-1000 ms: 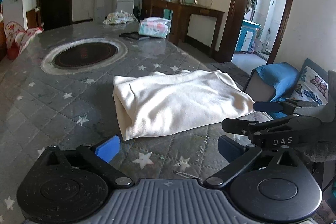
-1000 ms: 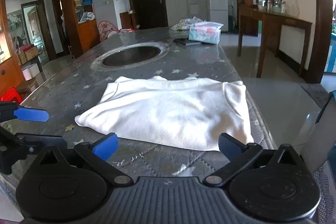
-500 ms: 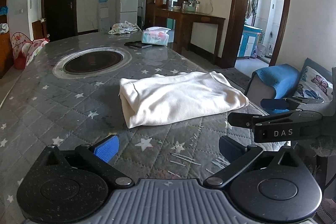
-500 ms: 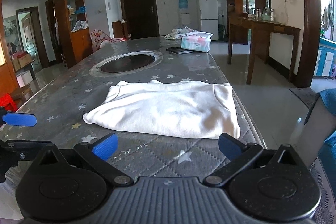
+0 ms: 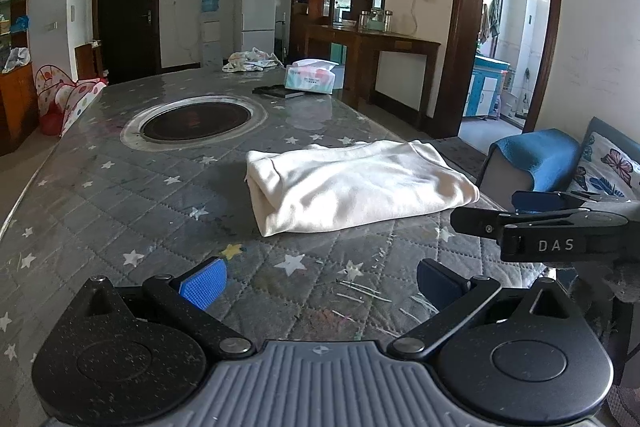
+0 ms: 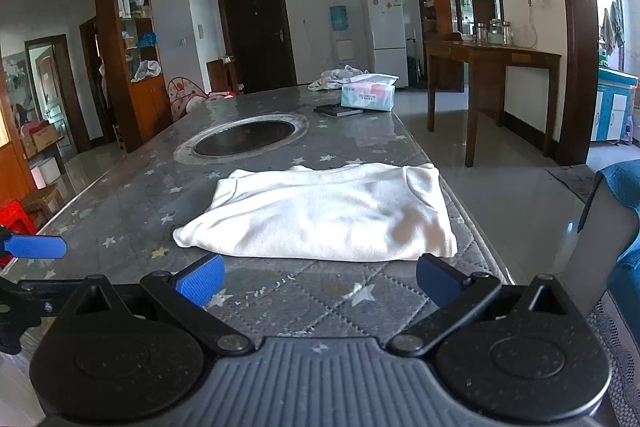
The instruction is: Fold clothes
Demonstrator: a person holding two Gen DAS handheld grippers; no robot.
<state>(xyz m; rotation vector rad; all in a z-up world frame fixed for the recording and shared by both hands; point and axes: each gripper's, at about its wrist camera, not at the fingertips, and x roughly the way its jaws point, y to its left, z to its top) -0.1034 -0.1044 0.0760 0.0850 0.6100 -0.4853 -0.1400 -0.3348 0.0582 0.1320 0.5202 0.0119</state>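
On the near right part of the star-print quilted table cover [image 5: 132, 195], the folded white garment [image 5: 356, 187] lies flat, close to the table's right edge. Left gripper [image 5: 318, 281]: jaws spread wide, blue pads well apart, nothing held, above bare cover short of the garment. Right gripper [image 6: 318, 281]: jaws equally wide, empty, just near of the garment's [image 6: 320, 215] front edge. Right gripper is visible side-on at the right of the left wrist view. Far along the table: round inset cooktop [image 5: 198, 117], tissue box [image 5: 310, 79], dark flat book or tray [image 5: 278, 91], crumpled cloth [image 5: 250, 59].
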